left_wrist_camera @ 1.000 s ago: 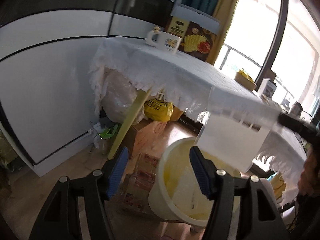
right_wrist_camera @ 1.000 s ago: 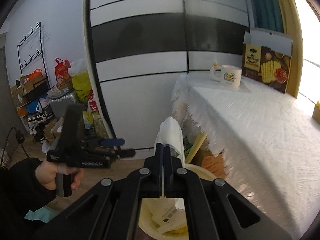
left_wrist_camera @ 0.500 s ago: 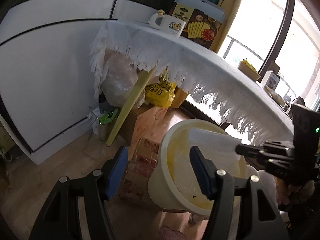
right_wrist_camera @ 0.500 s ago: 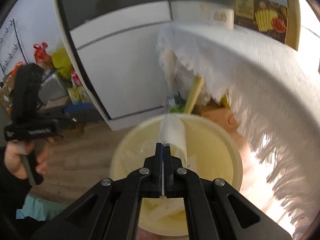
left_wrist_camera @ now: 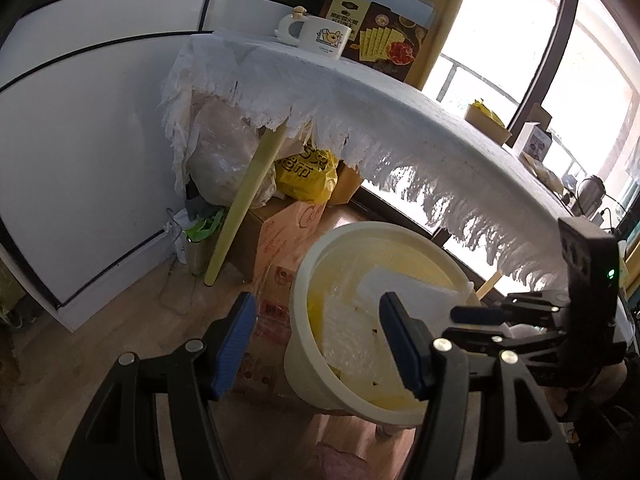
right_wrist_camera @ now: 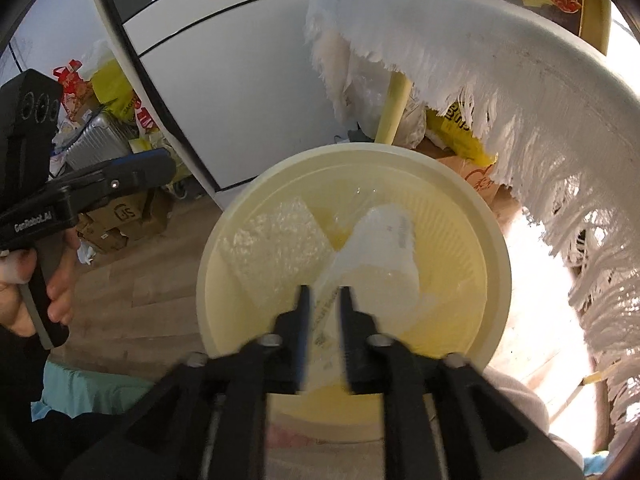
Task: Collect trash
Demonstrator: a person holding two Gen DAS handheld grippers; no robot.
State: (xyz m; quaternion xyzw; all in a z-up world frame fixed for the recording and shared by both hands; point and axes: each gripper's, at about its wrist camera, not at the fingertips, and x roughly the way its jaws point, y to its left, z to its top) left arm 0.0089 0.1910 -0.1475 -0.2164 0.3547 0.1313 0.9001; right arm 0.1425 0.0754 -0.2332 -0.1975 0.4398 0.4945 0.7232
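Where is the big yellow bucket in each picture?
Left wrist view: the yellow bucket sits low and right of the middle, behind the left hand-held gripper.
Right wrist view: it fills the lower middle, under the right hand-held gripper.
Shared landmark: the fringed white tablecloth, above the bucket in both.

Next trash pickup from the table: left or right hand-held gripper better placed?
Left, probably. The left hand-held gripper is open and empty beside the bin. The right hand-held gripper is over the bin, jaws just opening with the white plastic wrapper between them.
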